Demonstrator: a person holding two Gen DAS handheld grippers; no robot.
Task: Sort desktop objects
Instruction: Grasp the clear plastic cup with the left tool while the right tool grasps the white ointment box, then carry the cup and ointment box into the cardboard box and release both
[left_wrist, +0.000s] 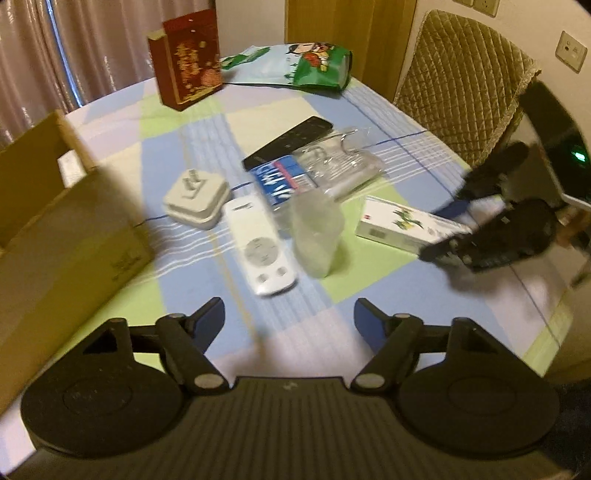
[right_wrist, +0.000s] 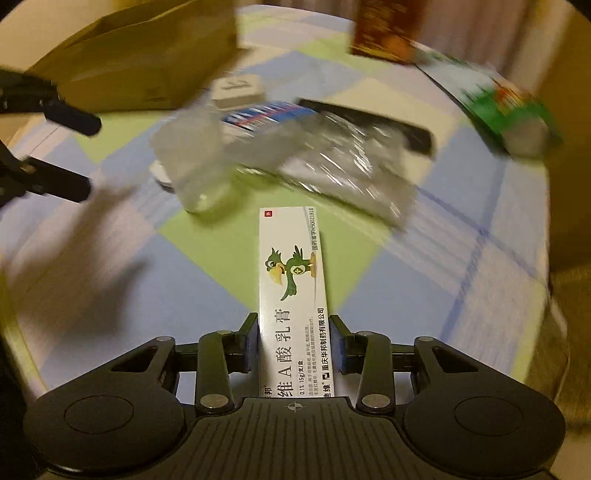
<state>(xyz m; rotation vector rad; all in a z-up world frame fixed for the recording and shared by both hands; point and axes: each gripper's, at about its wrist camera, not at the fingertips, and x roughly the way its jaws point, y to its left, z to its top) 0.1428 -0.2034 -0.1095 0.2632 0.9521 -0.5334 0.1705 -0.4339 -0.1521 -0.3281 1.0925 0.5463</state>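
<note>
My right gripper (right_wrist: 293, 332) is shut on a white ointment box with a green bird (right_wrist: 291, 280), held above the table; the box also shows in the left wrist view (left_wrist: 402, 223), with the right gripper (left_wrist: 480, 240) at its end. My left gripper (left_wrist: 290, 314) is open and empty, above the table's near edge. Ahead of it lie a white remote (left_wrist: 260, 247), a clear plastic cup (left_wrist: 316, 232), a white plug adapter (left_wrist: 197, 199), a blue-and-white pack (left_wrist: 280, 181), a black remote (left_wrist: 288, 142) and clear plastic packaging (left_wrist: 340, 166).
An open cardboard box (left_wrist: 55, 229) stands at the left of the checked tablecloth (left_wrist: 424, 306). A red box (left_wrist: 186, 59) and a green snack bag (left_wrist: 295, 64) sit at the far edge. A quilted chair (left_wrist: 461, 81) stands at the right.
</note>
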